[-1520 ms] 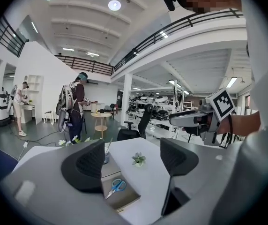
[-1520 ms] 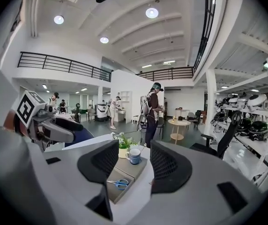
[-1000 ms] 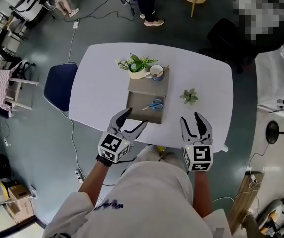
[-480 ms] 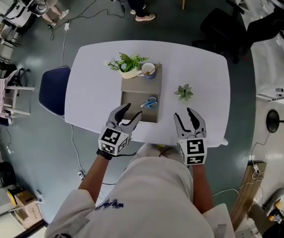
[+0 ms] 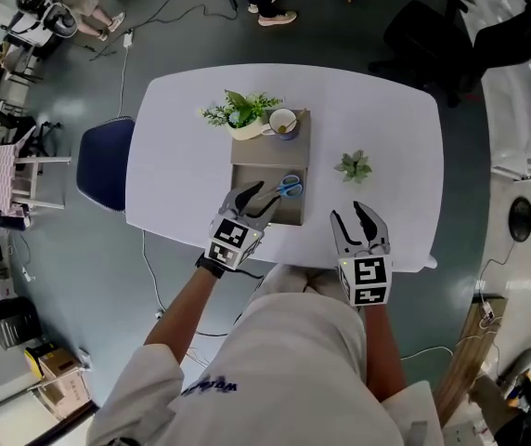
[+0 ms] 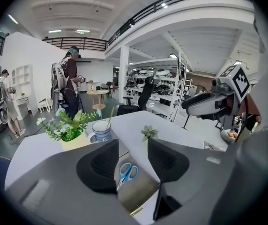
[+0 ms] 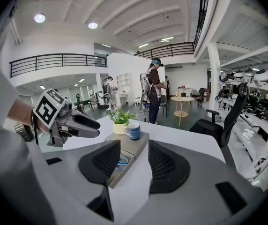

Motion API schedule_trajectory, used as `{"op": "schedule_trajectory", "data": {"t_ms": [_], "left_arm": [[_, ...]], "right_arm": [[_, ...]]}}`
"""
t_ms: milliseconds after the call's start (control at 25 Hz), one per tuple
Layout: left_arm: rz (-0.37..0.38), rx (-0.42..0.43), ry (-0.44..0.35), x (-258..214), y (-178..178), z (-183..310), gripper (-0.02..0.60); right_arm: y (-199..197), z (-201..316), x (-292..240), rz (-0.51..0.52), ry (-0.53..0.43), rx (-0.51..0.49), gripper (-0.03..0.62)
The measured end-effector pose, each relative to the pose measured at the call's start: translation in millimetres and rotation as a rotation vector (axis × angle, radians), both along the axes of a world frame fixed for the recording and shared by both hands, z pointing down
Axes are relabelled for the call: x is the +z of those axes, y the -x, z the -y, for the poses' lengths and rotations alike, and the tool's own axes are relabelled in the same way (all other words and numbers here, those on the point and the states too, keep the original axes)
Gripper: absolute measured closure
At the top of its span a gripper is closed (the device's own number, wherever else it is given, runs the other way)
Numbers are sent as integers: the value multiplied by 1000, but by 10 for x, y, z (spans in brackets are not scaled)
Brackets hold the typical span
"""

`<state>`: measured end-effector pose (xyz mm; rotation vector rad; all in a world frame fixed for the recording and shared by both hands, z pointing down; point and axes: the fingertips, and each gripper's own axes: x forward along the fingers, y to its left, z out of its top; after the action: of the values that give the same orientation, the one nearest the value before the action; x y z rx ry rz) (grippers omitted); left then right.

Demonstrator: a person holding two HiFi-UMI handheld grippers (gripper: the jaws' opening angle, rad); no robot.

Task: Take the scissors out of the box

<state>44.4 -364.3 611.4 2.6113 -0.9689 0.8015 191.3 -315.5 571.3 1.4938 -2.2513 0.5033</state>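
The left gripper (image 5: 260, 198) has come down over the near end of the box (image 5: 267, 152), empty jaws closing just short of the scissors (image 5: 290, 187) lying inside, so a grab looks imminent; the right gripper (image 5: 354, 216), beside the box, narrows empty too.

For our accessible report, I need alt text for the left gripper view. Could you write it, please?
Blue scissors lie in an open box on a white table, seen through the gap of the left tongs, whose jaws are closing but hold nothing yet. Beyond the scissors stand a mug and a potted plant.
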Motion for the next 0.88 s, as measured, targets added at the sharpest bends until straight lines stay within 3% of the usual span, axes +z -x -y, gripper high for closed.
{"op": "schedule_trajectory", "data": {"t_ms": [880], "left_arm": [[183,176,213,1484,-332,228,403]], "right_arm": [[-294,-44,623,-59,121,6,421]]}}
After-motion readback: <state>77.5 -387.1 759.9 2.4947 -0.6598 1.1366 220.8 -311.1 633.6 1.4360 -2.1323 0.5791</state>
